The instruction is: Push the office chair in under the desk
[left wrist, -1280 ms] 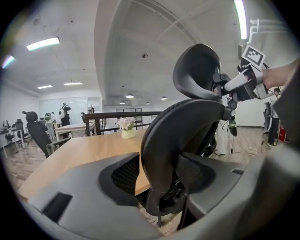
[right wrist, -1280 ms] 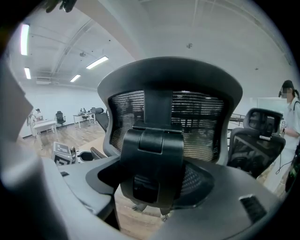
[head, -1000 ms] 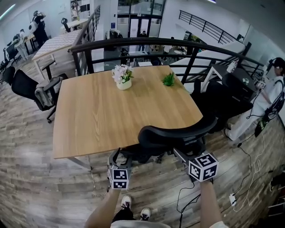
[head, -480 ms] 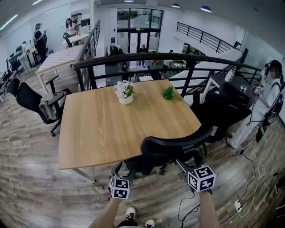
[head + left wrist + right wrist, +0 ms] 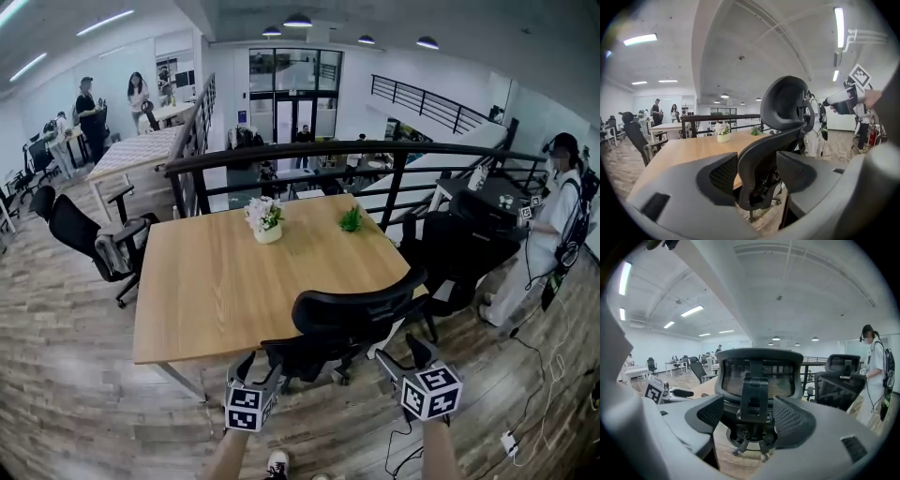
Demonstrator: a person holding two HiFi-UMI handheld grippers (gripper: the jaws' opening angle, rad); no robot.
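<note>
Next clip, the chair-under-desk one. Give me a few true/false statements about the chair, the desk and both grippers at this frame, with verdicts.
1. The office chair stands at the near edge of the desk, backrest toward the person. True.
2. The right gripper is clamped on the chair's backrest. False: its jaws stand apart, having just been opening, with nothing between them. The chair is ahead of them.
3. A white pot of flowers stands on the desk. True.
4. The left gripper holds the small green plant. False: the plant sits on the far side of the desk. This gripper's jaws have also just been opening and are empty.
</note>
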